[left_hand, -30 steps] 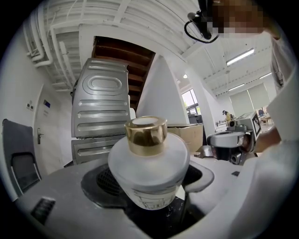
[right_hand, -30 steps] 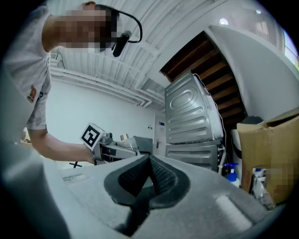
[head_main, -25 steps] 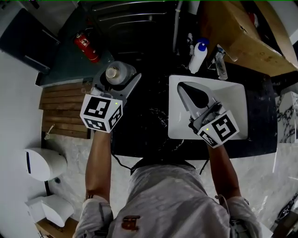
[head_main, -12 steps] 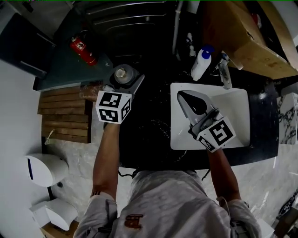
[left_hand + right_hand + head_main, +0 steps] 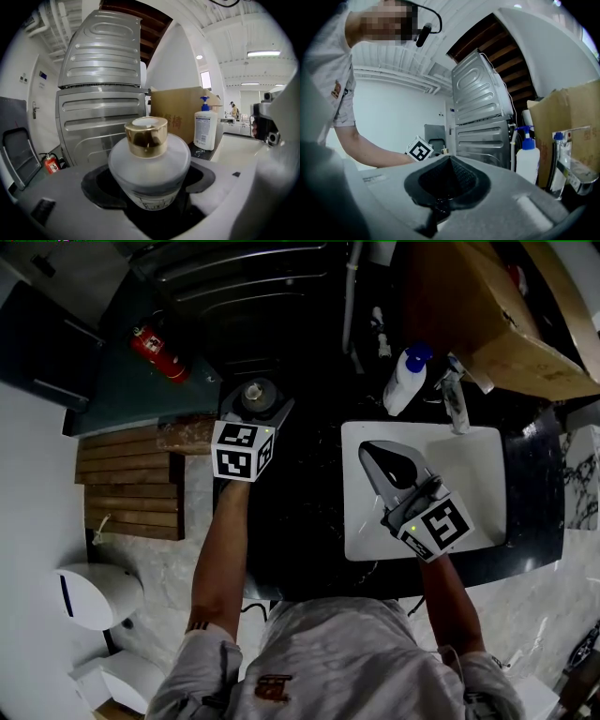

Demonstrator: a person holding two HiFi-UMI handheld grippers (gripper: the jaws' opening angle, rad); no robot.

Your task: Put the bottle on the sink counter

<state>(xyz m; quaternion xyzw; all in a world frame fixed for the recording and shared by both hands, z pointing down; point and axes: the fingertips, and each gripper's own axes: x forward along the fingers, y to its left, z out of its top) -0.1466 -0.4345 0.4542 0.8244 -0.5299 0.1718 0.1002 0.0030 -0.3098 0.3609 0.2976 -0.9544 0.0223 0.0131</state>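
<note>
A frosted round bottle [image 5: 150, 159] with a gold cap sits upright between the wide jaws of my left gripper [image 5: 150, 190], which is shut on its body. In the head view the bottle [image 5: 255, 393] and left gripper [image 5: 255, 407] hang at the far left part of the black sink counter [image 5: 300, 502]; I cannot tell whether the bottle touches it. My right gripper [image 5: 377, 454] is shut and empty over the white sink basin [image 5: 473, 474]. In the right gripper view the right gripper [image 5: 447, 185] shows its dark pads pressed together.
A white pump bottle [image 5: 405, 379] and a faucet [image 5: 455, 395] stand behind the basin, with a cardboard box [image 5: 487, 315] at the back right. A ribbed metal appliance [image 5: 253, 277] stands behind the counter. A fire extinguisher [image 5: 150, 345] and wooden pallet [image 5: 127, 479] lie left.
My left gripper has carried the bottle to the right and farther away, in over the counter's left end. The right gripper has stayed over the basin.
</note>
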